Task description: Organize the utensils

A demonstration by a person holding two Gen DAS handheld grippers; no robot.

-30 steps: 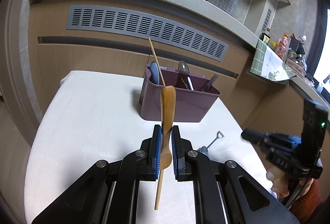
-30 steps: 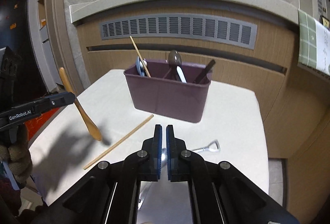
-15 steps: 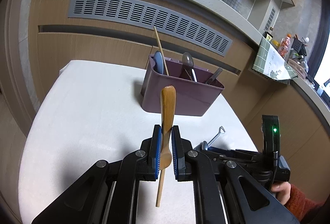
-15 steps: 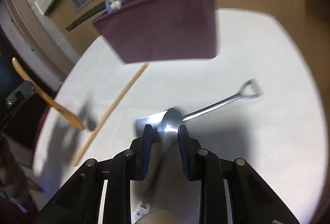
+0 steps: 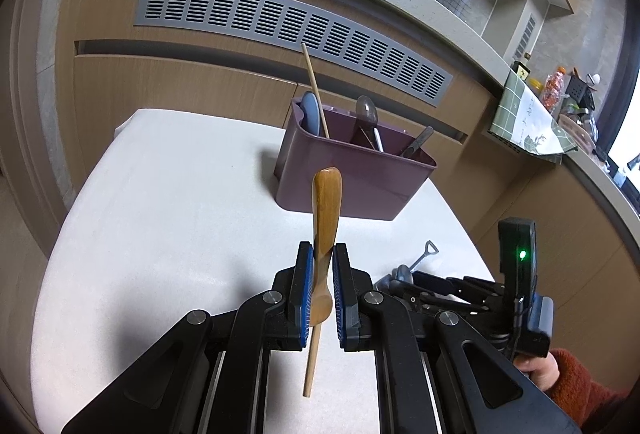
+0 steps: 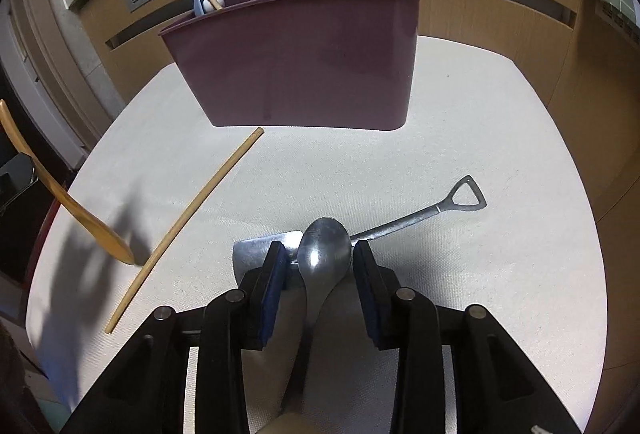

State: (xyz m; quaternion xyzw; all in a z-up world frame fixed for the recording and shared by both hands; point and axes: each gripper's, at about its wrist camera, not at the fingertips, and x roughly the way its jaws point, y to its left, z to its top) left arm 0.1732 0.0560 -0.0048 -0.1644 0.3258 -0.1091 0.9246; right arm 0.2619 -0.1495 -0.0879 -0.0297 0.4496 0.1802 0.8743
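On the white table point(image 6: 460, 122), right gripper point(image 6: 320, 266) has dropped low, jaws just opened wide around metal spoon point(image 6: 322, 254), not yet gripping; pickup looks next. Left gripper point(image 5: 319, 294) clamps wooden spoon point(image 5: 326, 218) near purple caddy point(image 5: 352, 178).

Black gripper point(image 5: 321, 288), blue pads point(image 5: 306, 290), rust knit sleeve point(image 5: 580, 386)

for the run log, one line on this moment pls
left gripper: shut on wooden spoon | right gripper: open, just widened around metal spoon

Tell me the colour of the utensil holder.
The holder is a dull purple, plain with no pattern; the right wrist view shows it best.
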